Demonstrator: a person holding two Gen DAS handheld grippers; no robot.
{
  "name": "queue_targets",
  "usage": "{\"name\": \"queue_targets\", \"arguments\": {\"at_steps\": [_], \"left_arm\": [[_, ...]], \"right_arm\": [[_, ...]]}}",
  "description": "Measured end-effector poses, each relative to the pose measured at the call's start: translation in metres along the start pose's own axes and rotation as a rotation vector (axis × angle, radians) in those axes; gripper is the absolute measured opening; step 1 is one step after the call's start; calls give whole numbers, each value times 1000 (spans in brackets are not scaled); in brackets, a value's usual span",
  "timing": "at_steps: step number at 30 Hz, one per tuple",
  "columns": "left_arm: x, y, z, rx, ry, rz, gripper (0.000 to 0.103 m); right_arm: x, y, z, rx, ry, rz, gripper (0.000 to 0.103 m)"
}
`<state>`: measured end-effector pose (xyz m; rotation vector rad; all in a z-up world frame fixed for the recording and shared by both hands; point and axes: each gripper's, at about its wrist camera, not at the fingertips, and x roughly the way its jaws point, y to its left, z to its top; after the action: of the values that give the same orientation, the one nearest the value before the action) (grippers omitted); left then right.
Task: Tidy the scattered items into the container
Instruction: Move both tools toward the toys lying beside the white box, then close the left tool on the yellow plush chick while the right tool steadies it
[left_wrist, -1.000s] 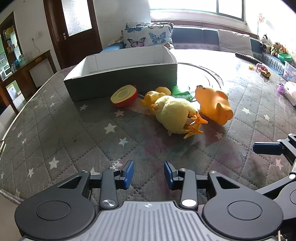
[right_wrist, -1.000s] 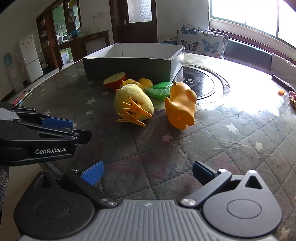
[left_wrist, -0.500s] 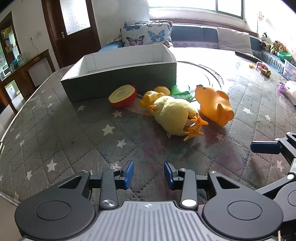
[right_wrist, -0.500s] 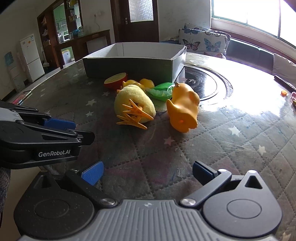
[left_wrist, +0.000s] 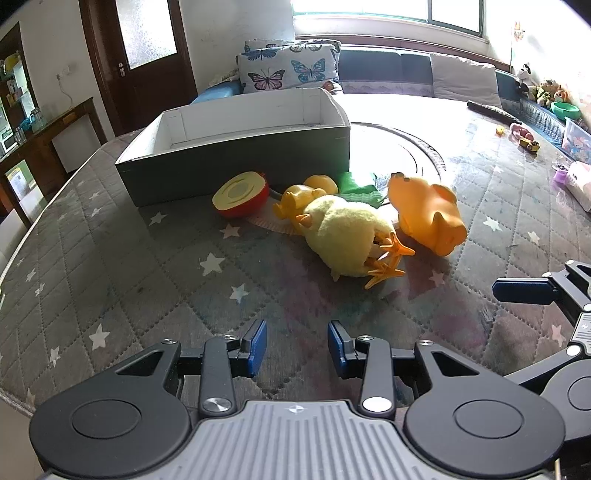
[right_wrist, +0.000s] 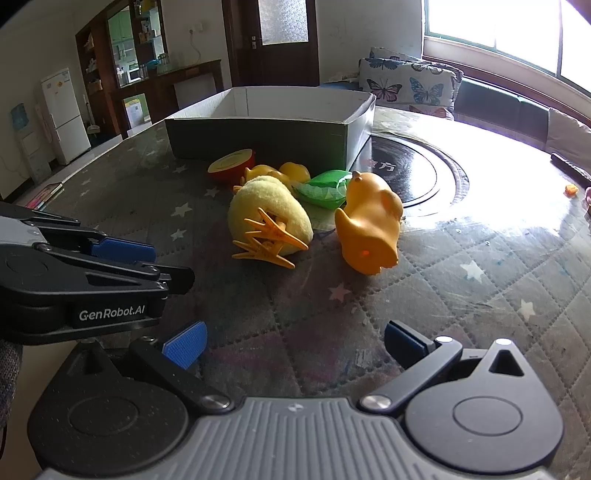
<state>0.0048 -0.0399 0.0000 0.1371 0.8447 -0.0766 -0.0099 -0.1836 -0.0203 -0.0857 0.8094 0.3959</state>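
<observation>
Nothing is held by either pair of tongs. The left gripper (left_wrist: 295, 345) is seen with its blue pads parted by a moderate gap and only the table cover between them; the right gripper (right_wrist: 293, 341) is spread clearly wider, also with nothing in it. Both are kept near the front edge of the quilted table (left_wrist: 110, 258), short of the toys. The task seems not yet begun: the box (left_wrist: 236, 162) is seen white and bare inside as far as its inner walls show, though its floor is mostly hidden. Everything is left outside, gathered just before its dark front wall: a halved red apple (left_wrist: 240, 195), a small yellow duck (left_wrist: 295, 201), a green packet (left_wrist: 360, 188), a plush chick (left_wrist: 347, 236) and an orange rubber toy (left_wrist: 424, 214). The plush chick is laid on its side, its long axis running from the box toward the grippers, its orange feet pointed at them. The orange rubber toy lies beside it, its axis roughly parallel.
</observation>
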Motion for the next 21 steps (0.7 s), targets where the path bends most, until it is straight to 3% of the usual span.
{"name": "queue_targets", "arguments": {"at_steps": [21], "left_arm": [[10, 14, 18, -29, 20, -18, 39]], "right_arm": [[4, -1, 16, -12, -25, 27, 103]]}}
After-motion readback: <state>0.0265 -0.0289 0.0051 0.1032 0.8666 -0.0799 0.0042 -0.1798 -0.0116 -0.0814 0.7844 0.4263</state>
